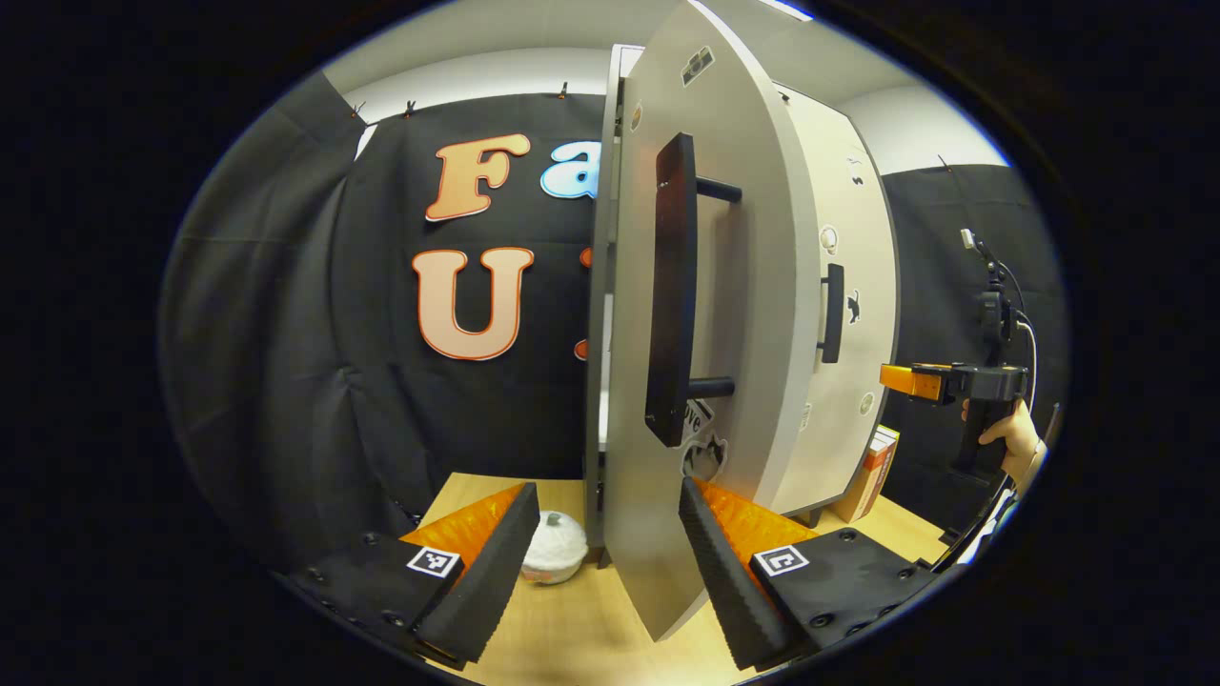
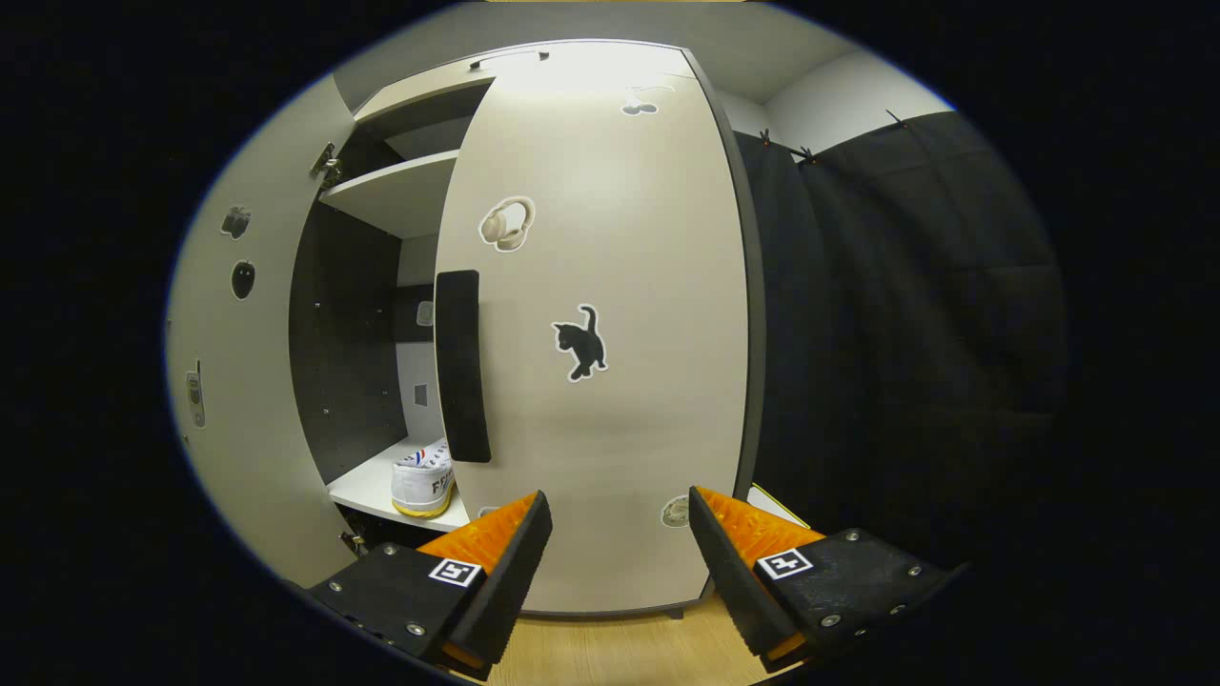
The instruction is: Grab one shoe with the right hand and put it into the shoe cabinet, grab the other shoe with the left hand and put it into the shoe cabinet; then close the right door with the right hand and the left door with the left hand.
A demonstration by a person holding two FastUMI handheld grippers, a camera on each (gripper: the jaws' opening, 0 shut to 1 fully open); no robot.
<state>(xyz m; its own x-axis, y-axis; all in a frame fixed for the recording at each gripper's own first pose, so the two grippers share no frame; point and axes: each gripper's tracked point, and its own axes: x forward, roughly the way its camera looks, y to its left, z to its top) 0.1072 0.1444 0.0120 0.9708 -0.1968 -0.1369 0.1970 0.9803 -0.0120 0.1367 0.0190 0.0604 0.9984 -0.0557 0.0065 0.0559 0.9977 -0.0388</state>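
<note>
Left tongs [image 1: 605, 562] were spread, left door [image 1: 724, 314] edge-on between them. Right tongs [image 2: 620, 562] were spread before the right door [image 2: 610, 381]. Shoe [image 2: 424, 486] sat on the cabinet shelf [image 2: 367, 488] at 8 o'clock; the second was probably hidden.

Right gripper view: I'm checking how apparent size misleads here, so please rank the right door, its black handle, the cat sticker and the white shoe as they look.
1. right door
2. black handle, nearer the camera than the shoe
3. and 4. unsure: cat sticker and white shoe look alike; the door partly hides the shoe.

White shoe [image 2: 424, 486] on cabinet shelf [image 2: 367, 491], left door [image 1: 710, 381] ajar
</note>
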